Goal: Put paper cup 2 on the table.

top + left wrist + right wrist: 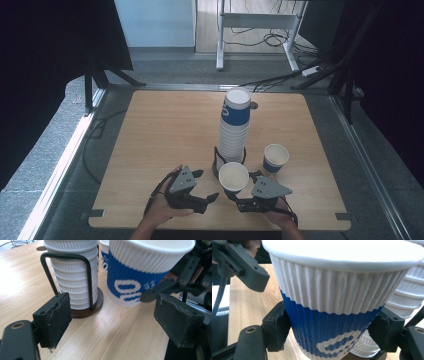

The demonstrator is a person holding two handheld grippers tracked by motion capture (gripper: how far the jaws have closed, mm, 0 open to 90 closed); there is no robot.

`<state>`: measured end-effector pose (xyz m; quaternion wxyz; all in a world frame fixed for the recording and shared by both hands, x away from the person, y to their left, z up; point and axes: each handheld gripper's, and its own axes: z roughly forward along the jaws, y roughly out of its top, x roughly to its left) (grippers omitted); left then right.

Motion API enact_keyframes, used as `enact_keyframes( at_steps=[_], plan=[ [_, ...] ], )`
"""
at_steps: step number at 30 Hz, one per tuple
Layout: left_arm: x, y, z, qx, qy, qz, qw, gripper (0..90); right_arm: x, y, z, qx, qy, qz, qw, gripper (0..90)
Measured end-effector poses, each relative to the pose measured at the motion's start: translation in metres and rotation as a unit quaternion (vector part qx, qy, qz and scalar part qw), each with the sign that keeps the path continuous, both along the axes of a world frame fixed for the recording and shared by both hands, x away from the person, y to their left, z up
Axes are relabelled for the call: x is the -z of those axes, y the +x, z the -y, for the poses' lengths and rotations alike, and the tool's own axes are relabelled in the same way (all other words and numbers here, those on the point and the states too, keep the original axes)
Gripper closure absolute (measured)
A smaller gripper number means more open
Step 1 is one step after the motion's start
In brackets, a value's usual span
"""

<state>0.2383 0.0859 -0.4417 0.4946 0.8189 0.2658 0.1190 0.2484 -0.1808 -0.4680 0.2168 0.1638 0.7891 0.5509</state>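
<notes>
Paper cup [233,177] pinched in right gripper [239,196] just beside cup stack [234,131]; left gripper [209,186] spread, empty; thin ribbed wall could crush or slip if squeezed unevenly

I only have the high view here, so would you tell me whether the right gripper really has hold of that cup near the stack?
Observer: Yes, the right gripper has a pad pressed on each side of the cup's blue band.
Operator: Thank you. Is the left gripper touching the cup too?
Observer: No, the left gripper is open with bare tabletop between its pads; the cup sits beyond them.
Operator: And what keeps the stack upright?
Observer: The stack of cups stands on a round brown base inside a black wire hoop.
</notes>
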Motion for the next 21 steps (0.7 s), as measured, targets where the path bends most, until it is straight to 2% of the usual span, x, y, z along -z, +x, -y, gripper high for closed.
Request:
enact_keyframes(
  at_steps=[11, 21],
  plan=[
    [0.002, 0.004, -0.001, -0.004, -0.002, -0.01, 0.9999, 15.0, -0.013, -0.001, 0.015, 0.016, 0.023, 0.014, 0.9995, 25.9],
    [0.004, 0.005, 0.0, -0.005, 0.003, -0.011, 0.9999, 15.0, -0.032, -0.006, 0.035, 0.032, 0.049, 0.039, 0.9975, 26.0]
  ],
)
